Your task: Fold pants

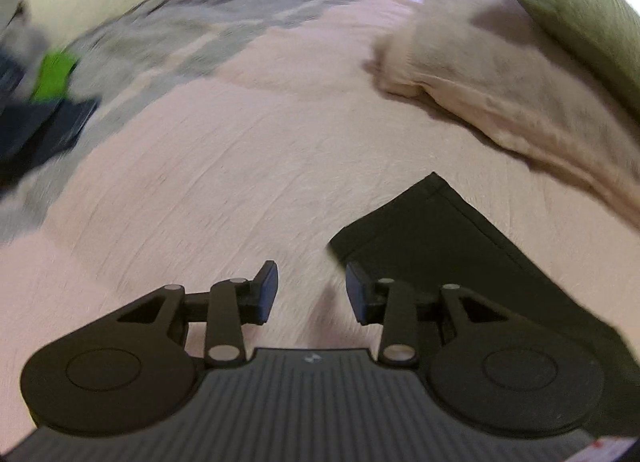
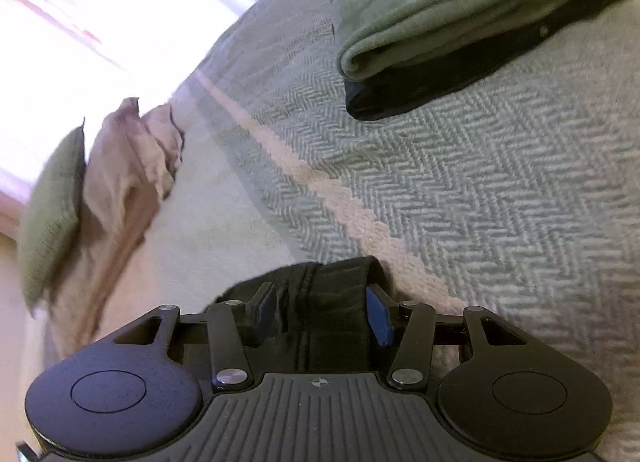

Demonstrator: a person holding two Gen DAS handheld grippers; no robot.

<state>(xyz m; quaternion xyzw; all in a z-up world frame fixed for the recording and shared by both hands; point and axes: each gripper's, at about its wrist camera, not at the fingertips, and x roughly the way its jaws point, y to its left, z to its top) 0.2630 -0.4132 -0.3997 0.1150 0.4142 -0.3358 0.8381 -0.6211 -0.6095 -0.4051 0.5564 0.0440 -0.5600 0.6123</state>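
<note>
The black pants (image 1: 452,246) lie flat on the pink bedspread (image 1: 224,165), their long axis running from a hemmed corner near the middle of the bed down to the lower right in the left wrist view, just right of the left tongs (image 1: 311,290), whose jaws stand partly apart over bare bedspread with nothing between them. The right wrist view alone shows bunched black pants fabric (image 2: 320,302) between the half-open right tongs (image 2: 322,316), though whether the pads press it cannot be told. Beyond lie a herringbone blanket (image 2: 480,201) and a folded green-and-black stack (image 2: 460,33).
</note>
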